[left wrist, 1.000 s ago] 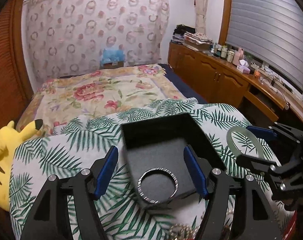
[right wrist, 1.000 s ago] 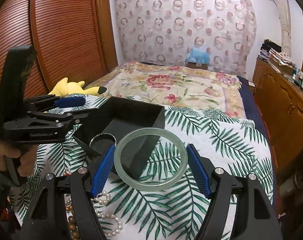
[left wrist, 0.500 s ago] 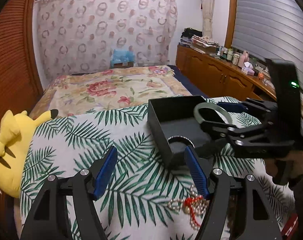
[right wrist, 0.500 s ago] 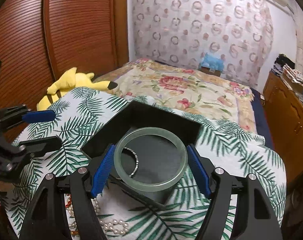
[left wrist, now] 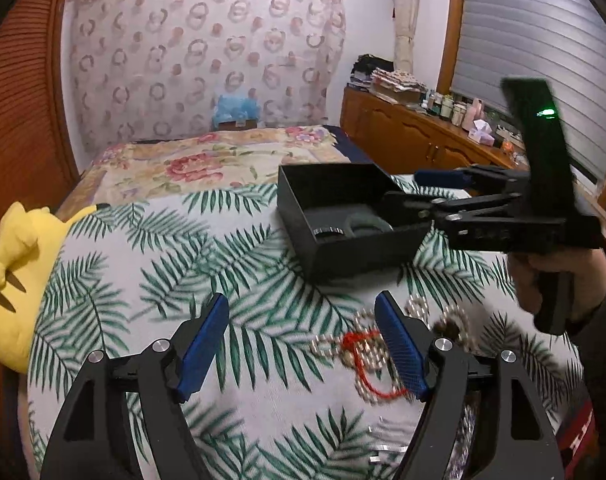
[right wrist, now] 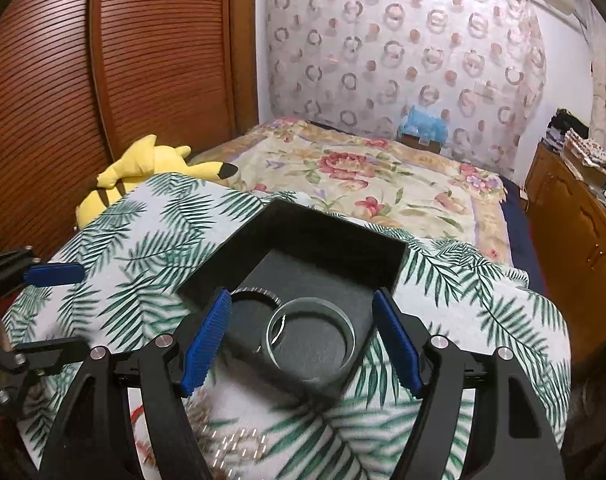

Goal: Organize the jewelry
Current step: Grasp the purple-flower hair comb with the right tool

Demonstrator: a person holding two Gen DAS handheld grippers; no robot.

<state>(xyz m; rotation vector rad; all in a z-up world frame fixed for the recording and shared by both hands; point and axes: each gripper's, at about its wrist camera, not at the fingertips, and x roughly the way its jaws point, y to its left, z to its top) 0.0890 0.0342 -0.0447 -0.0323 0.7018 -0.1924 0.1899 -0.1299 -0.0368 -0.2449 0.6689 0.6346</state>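
The green bangle [right wrist: 310, 338] now lies flat on the grey padding inside the black box [right wrist: 335, 240], leaning over the edge of the patterned metal bangle [right wrist: 255, 294] beside it. Half a second ago it was pinched between the right tongs [right wrist: 299, 340] above the box; now those tongs stand wide open around it, touching nothing, so the bangle has been let go. Its rim looks a little smeared, so it may not have settled yet.

The left tongs [left wrist: 303, 344] are open as well and empty. A second ago they hung over the box; they have since swung away and now point at the loose tangle of bead necklaces with a red cord [left wrist: 367, 354] on the palm-leaf cloth [left wrist: 151, 264], just in front of the box.

Two bangles are therefore put away, and the strands are what remains outside. The likely next step is for the left tongs to close on the beads. That should be a fiddly grab, since loose strands slip and trail and may snag on the box wall when lifted over.
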